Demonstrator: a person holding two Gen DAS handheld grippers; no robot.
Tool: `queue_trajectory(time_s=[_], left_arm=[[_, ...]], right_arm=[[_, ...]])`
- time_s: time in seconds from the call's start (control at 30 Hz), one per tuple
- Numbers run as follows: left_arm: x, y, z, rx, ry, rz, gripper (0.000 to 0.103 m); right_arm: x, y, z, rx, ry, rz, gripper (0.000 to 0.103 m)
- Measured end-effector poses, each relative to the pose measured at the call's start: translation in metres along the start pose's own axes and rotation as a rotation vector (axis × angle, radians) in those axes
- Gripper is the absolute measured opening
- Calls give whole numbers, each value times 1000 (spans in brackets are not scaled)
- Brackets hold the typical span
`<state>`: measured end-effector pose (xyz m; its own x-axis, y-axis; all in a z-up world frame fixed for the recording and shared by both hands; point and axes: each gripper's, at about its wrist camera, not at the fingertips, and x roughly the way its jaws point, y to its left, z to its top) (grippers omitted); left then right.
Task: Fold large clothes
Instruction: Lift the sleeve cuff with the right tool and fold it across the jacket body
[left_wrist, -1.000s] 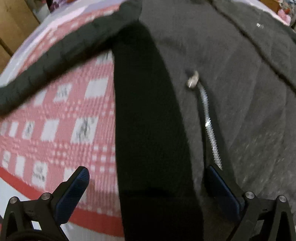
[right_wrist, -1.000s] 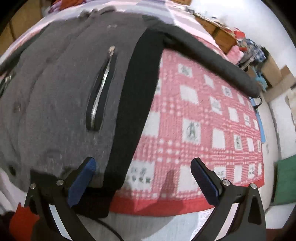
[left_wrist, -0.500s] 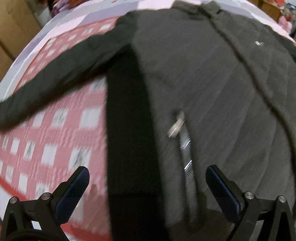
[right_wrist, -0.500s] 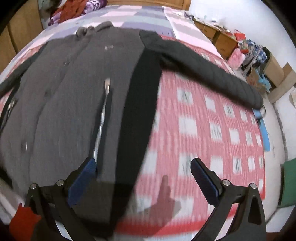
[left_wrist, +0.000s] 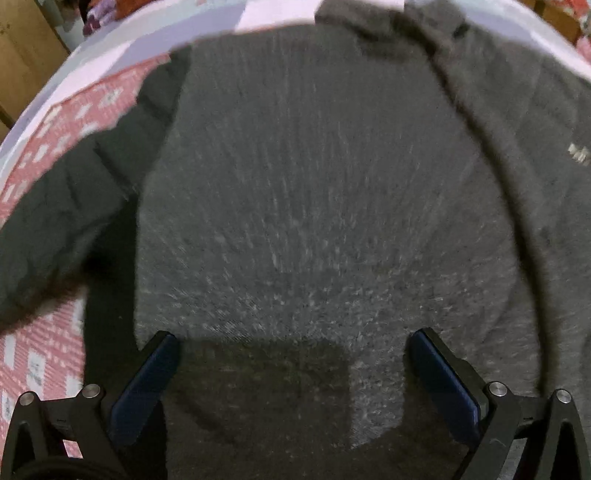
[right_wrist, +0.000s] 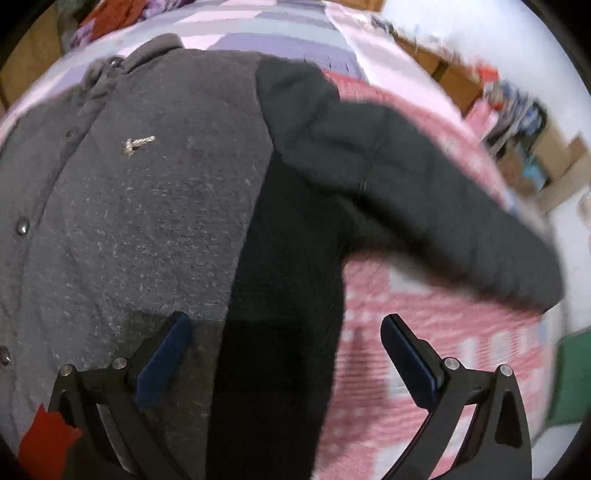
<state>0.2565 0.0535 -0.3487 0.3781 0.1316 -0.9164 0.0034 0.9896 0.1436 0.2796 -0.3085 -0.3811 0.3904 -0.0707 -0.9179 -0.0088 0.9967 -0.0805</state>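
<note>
A large grey jacket (left_wrist: 314, 184) with black side panels lies flat, front up, on a red-and-white checked bedspread (left_wrist: 40, 155). Its collar (left_wrist: 388, 22) is at the far end. My left gripper (left_wrist: 291, 354) is open and empty, low over the jacket's chest, with the black left sleeve (left_wrist: 74, 192) to its left. My right gripper (right_wrist: 286, 332) is open and empty over the black side panel (right_wrist: 288, 277) under the armpit. The right sleeve (right_wrist: 424, 184) stretches out to the right. The snap-button placket (right_wrist: 22, 226) and a small chest logo (right_wrist: 138, 143) show left of it.
The bedspread (right_wrist: 424, 332) lies bare to the right of the jacket. A lilac striped sheet (right_wrist: 258, 33) lies beyond the collar. Wooden furniture (left_wrist: 26, 55) stands at the far left. Boxes and clutter (right_wrist: 535, 147) sit on the floor at right, with a green object (right_wrist: 572, 376) lower down.
Both grippers have moved up the jacket from the hem and pocket zips toward the chest and shoulders. Both stay open and empty.
</note>
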Motion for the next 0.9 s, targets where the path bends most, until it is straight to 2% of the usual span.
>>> queue_trajectory(time_s=[0.13, 0.23, 0.27, 0.33, 0.37, 0.4, 0.57, 0.67, 0.77, 0.9], left_arm=[[3, 0, -8, -30, -9, 12, 103], [3, 2, -11, -63, 6, 20, 103], [2, 2, -12, -68, 12, 23, 103], [2, 4, -11, -77, 26, 26, 103], [3, 4, -10, -85, 33, 28, 103], [6, 0, -7, -92, 39, 31, 103], [11, -5, -3, -108, 51, 62, 103], [11, -10, -5, -106, 40, 79, 103], [7, -21, -7, -109, 34, 100, 103], [4, -28, -9, -110, 38, 128, 103]], right_arm=[[12, -21, -4, 106, 39, 147, 103], [11, -27, 3, 29, 66, 216, 103], [6, -34, 5, 27, 45, 209, 103], [-10, -65, 6, 69, -44, 136, 103], [-14, -80, 5, 103, -67, 111, 103], [-16, -113, 3, 185, -83, 68, 103], [-2, -250, -20, 545, -18, -122, 103], [4, -311, -33, 651, 13, -183, 103], [17, -340, -35, 711, 36, -157, 103], [21, -370, -44, 845, -14, -101, 103]])
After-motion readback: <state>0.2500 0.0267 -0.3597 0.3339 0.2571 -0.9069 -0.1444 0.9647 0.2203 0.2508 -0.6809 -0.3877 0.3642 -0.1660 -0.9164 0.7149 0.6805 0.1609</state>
